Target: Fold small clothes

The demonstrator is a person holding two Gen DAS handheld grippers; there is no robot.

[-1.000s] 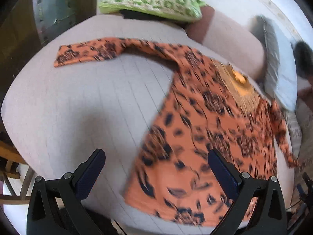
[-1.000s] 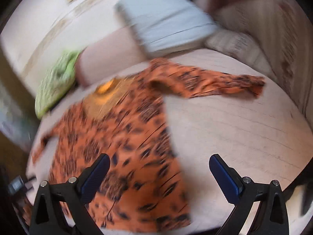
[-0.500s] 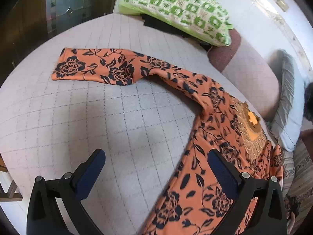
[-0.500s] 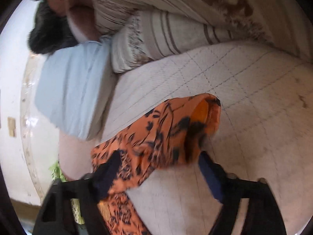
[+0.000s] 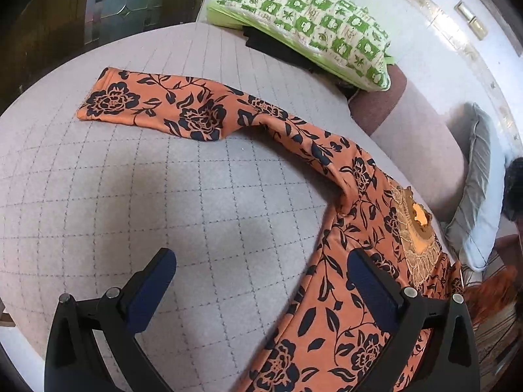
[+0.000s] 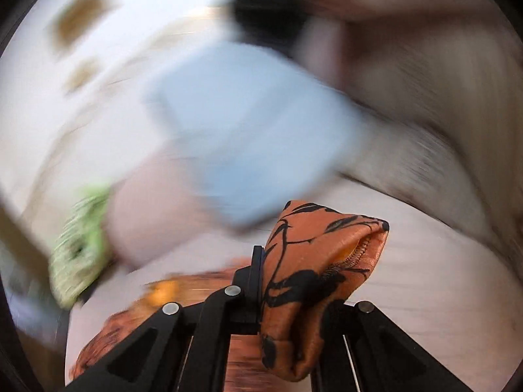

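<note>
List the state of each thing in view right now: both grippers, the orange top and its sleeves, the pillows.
Left gripper: open, holding nothing, above the bedcover.
Right gripper: shut on the sleeve cuff, lifted.
Orange floral top: lying flat, not yet folded.
Other sleeve: stretched out flat on the bedcover.
Green checked pillow: resting at the bed's far edge.
Pale blue pillow: propped on edge.

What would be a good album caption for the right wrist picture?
Right tool shut on an orange floral sleeve cuff, blurred blue pillow beyond.
</note>
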